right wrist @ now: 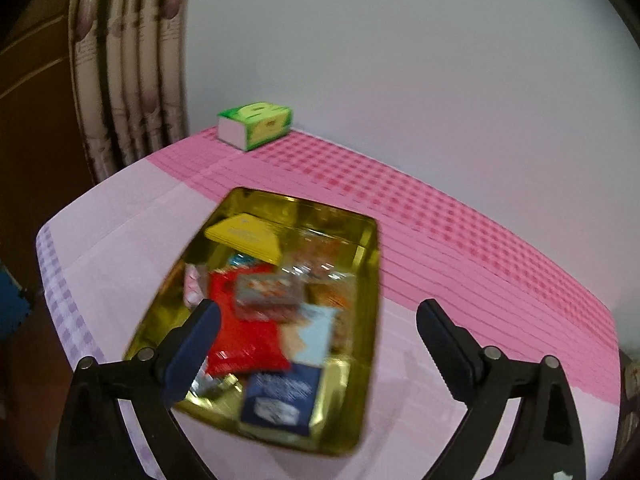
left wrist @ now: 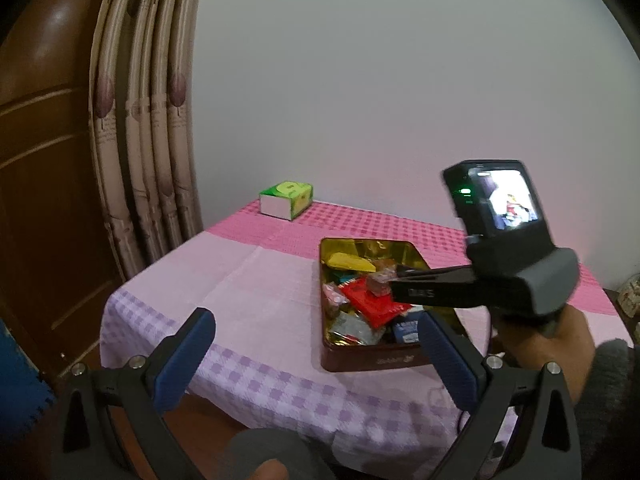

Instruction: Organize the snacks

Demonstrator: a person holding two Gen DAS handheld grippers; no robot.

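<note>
Snacks (right wrist: pixel 244 328) lie loose in tin (right wrist: pixel 370 312) below right gripper (right wrist: pixel 318 330), fingers apart. Left gripper (left wrist: pixel 316 354) also gapes. Wrappers likely light, crinkly; pinch an edge.

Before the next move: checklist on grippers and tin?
1. Left gripper open: ok.
2. Right gripper open, nothing between its fingers: ok.
3. Snack tin uncovered, packets inside: ok.
4. Right gripper over the snack tin: ok.
5. Right wrist view sharp: not ok, motion blur.
6. Tissue pack apart from the snack tin, at the far table corner: ok.
</note>
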